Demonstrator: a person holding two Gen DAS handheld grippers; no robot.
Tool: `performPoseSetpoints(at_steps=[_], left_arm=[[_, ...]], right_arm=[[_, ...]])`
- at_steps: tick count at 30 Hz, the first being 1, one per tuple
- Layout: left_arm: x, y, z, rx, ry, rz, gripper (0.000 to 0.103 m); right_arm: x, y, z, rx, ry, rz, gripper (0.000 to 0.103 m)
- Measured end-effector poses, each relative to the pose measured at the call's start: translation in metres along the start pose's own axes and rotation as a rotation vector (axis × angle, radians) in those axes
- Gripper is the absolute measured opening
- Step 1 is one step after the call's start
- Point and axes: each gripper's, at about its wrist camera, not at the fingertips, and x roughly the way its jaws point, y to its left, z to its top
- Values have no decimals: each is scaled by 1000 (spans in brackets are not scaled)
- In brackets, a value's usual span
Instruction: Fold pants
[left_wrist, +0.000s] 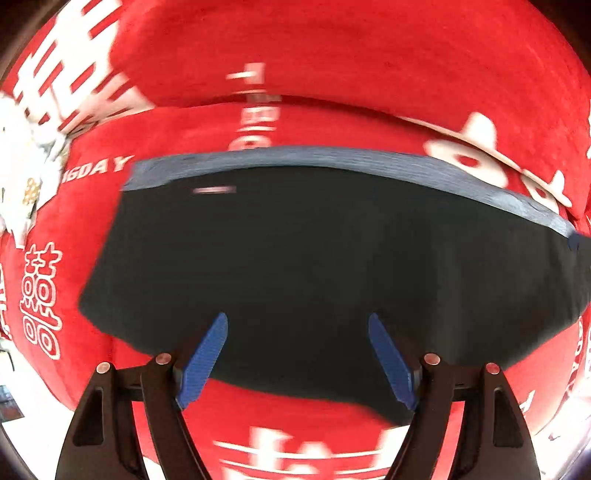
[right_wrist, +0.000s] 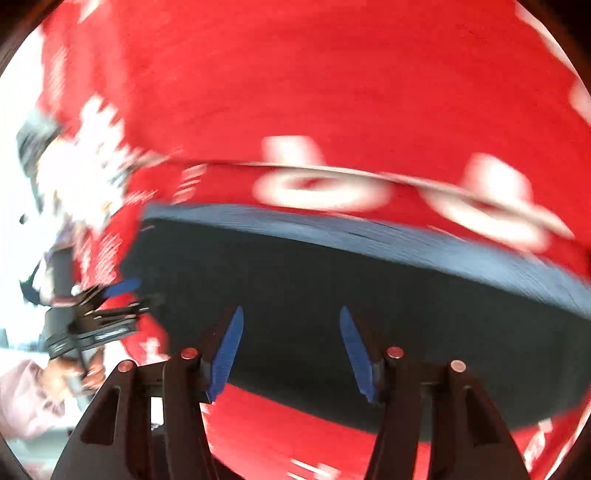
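Dark navy pants (left_wrist: 314, 258) lie folded flat on a red cloth with white print, the ribbed waistband (left_wrist: 332, 157) along the far edge. My left gripper (left_wrist: 297, 321) is open and empty, its blue fingertips (left_wrist: 207, 354) above the near edge of the pants. In the right wrist view the same pants (right_wrist: 369, 295) fill the middle. My right gripper (right_wrist: 291, 314) is open and empty above their near edge. The left gripper (right_wrist: 122, 295) shows at the left of that view, held by a hand. The right wrist view is blurred.
The red cloth (left_wrist: 332, 55) covers the whole surface, with a fold line (left_wrist: 258, 99) behind the pants. A white patterned item (left_wrist: 22, 155) lies at the far left. The person's hand and pink sleeve (right_wrist: 29, 398) are at the lower left.
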Motion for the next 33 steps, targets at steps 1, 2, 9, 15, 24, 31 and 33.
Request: performPoseSetpoints(at_steps=[1,2,9,15,24,31,33], left_arm=[[-1,17,1,-1,-2,-8,80],[-2,36,2,2,-8,-10,80],[8,150,16,25,-62,-28,80],[47,202,16,-10,-33,-194,80],[57,208,7,-28,-52,-441,80],[40,208,-8,8,-56,-404,80],[43,210,-9,-5,-40,-360,80]], right_arm=[[15,33,8,-46,11,23,60],[33,68,20,-83,19,39,60],[185,230,139,-349,157,59,60],[273,306,169,-575,294,-52,60],[323,301,178,-544,502,-29,30],[291,330,173,-609,482,101,5],[300,327,174,-583,482,87,5]])
